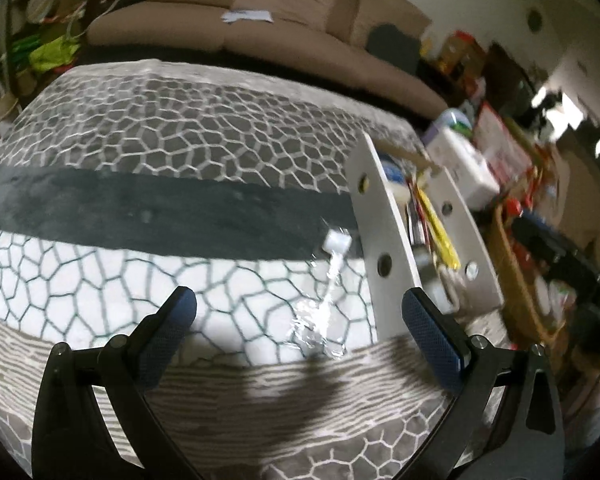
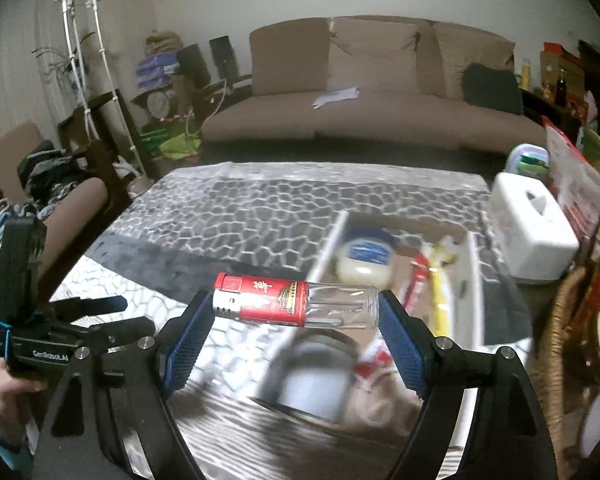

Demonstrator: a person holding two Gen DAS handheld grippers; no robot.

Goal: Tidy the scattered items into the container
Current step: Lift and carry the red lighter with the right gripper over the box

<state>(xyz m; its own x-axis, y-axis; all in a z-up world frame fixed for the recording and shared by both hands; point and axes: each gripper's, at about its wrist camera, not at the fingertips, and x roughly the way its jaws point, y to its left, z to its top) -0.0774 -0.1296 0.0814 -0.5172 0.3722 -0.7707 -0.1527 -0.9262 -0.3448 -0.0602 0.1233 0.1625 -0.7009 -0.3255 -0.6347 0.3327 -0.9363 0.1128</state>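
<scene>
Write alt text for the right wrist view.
The right tool grips a red-labelled clear lighter sideways above an open white box holding a jar and packets, on a patterned tablecloth; a sofa stands behind.

Brown sofa (image 2: 372,116) behind patterned table (image 1: 180,128); tissue box (image 2: 528,232).

- "GenRobot.AI" in white on the black left gripper (image 2: 112,314), left of the right claw.
- A gold Chinese character on the red-labelled lighter (image 2: 296,300) between the right claw's pads.
</scene>
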